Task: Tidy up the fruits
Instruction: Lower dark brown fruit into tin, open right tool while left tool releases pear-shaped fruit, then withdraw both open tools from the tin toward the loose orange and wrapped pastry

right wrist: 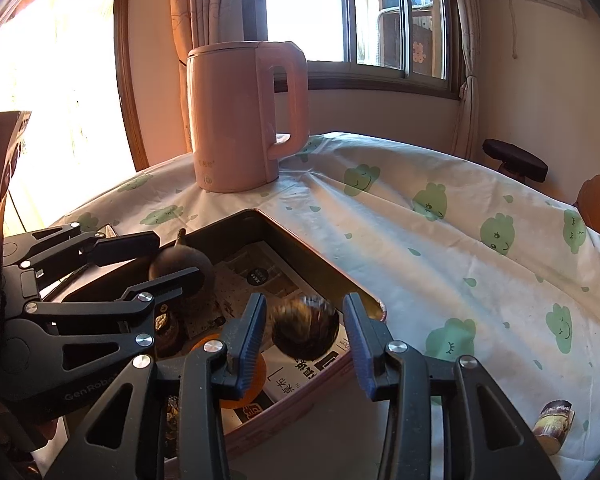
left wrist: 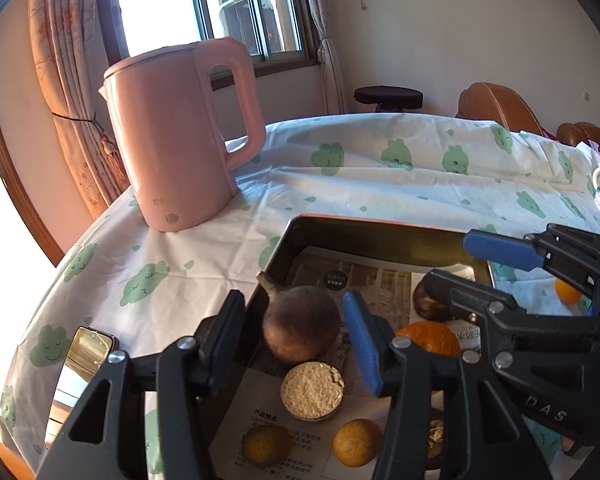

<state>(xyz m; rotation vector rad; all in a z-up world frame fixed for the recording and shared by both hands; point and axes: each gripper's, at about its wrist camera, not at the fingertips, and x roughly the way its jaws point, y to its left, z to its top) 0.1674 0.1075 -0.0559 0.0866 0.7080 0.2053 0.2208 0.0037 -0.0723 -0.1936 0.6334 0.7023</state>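
Right wrist view puts a dark, blurred round fruit (right wrist: 305, 333) squarely between my right gripper (right wrist: 305, 338) fingers, over the near corner of the metal tray (right wrist: 324, 268). The pads stand apart on either side with daylight showing at both, so I read those fingers as open around it, not clamped; the blur stops me telling whether the fruit rests on the tray's paper lining or is falling. It is round, so no long axis matters here: it lies dead ahead, centred in the gap.

My left gripper (left wrist: 296, 340) brackets a larger brown fruit with a stub of stem (left wrist: 300, 328) at the tray's far left corner, fingers wide open; its left finger seems to sit outside the tray wall, and I see no contact. Each hand is nearest its own fruit.

Also in the tray: an orange (left wrist: 430, 338), a cut piece with a pale crumbly face (left wrist: 312, 390), two yellowish balls (left wrist: 356, 442), and another dark piece (left wrist: 426, 304). Outside it, a small orange (left wrist: 567, 291) lies on the cloud-print tablecloth (left wrist: 380, 192), and in the right view a short cut stalk section (right wrist: 553, 424). Behind stands a pink kettle (left wrist: 176, 136).

My guess: closing the right fingers straight in would take the fruit.
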